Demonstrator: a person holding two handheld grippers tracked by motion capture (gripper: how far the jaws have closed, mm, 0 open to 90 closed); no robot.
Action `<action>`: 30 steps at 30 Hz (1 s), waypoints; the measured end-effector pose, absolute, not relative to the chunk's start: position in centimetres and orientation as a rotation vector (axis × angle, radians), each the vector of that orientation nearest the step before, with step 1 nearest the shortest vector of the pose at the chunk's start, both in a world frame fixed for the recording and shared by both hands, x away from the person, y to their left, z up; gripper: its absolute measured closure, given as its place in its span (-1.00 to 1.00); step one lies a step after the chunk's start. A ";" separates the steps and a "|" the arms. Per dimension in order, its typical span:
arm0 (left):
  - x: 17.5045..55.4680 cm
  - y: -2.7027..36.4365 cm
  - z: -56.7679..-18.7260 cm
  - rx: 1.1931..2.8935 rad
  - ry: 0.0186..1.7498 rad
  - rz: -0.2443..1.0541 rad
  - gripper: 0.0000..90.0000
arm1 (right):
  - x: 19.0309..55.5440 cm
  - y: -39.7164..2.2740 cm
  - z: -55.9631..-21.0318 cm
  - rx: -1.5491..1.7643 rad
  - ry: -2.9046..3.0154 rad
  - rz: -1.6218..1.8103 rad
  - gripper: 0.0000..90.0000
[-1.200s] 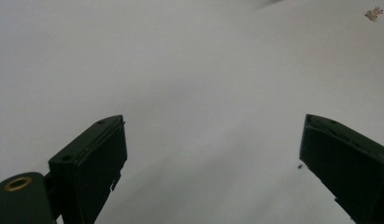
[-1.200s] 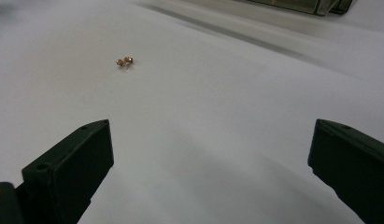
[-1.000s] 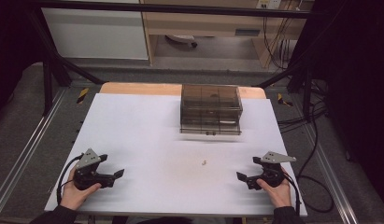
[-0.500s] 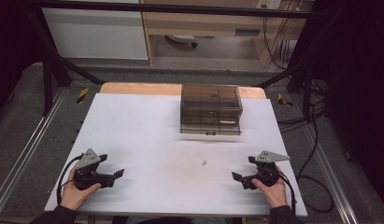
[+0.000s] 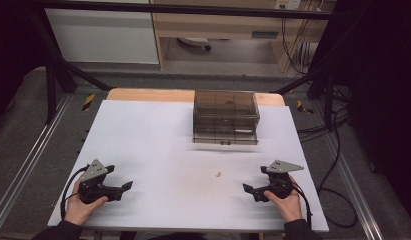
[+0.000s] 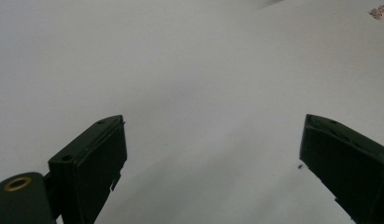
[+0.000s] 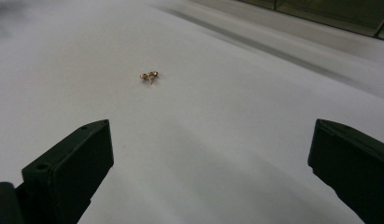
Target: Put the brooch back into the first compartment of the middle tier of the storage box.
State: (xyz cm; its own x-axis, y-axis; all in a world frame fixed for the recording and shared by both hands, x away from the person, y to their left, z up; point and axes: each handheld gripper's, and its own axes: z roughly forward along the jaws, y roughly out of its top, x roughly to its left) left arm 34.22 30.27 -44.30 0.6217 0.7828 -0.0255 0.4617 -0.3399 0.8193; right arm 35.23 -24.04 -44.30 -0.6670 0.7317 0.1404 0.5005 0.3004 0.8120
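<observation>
Both grippers sat low over the white table (image 5: 158, 130), one at each near corner, each held in a hand. The left gripper (image 5: 124, 187) was at the near left, jaws spread wide with nothing between them; in the left gripper view the left gripper (image 6: 213, 154) showed only bare white surface in the gap. The right gripper (image 5: 249, 189) was at the near right, jaws likewise wide apart and holding nothing; the right gripper view had the right gripper (image 7: 210, 158) pointing across the table toward the middle.

A small gold-coloured item (image 5: 218, 174) lay loose on the table, between the two grippers but nearer the right one, well apart from both. In the right gripper view the small gold-coloured item (image 7: 149, 76) lay ahead of the jaws, a bit toward the left jaw's side, not touched. It also showed tiny at the top right corner of the left gripper view (image 6: 378, 11). Too small to tell what it was, possibly an earring or a bit of jewellery.

A smoky transparent drawer box (image 5: 226, 116) stood at the far middle of the table, drawers looking shut, well apart from the item and both grippers. Its lower edge (image 7: 320, 11) showed at the top of the right gripper view.
</observation>
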 end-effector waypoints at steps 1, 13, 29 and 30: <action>34.2 30.3 -44.3 1.994 0.980 0.477 -0.84 | 35.2 -23.9 -44.3 1.132 2.315 1.297 -0.99; 34.2 30.2 -44.4 2.001 0.979 0.482 -0.84 | 35.9 -22.1 -44.2 1.139 2.313 1.251 -0.99; 34.2 30.2 -44.3 1.999 0.980 0.486 -0.84 | 36.8 -19.2 -43.9 1.146 2.313 1.221 -0.98; 34.2 30.2 -44.3 2.000 0.980 0.485 -0.84 | 36.8 -19.1 -43.9 1.142 2.317 1.218 -0.98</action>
State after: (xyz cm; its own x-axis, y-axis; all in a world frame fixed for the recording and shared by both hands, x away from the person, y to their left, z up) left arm 34.21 30.17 -44.34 0.6199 0.7845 -0.0180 0.4611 -0.3456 0.8172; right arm 36.81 -19.07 -43.92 -0.6462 0.7558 0.1053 0.5154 0.3306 0.7906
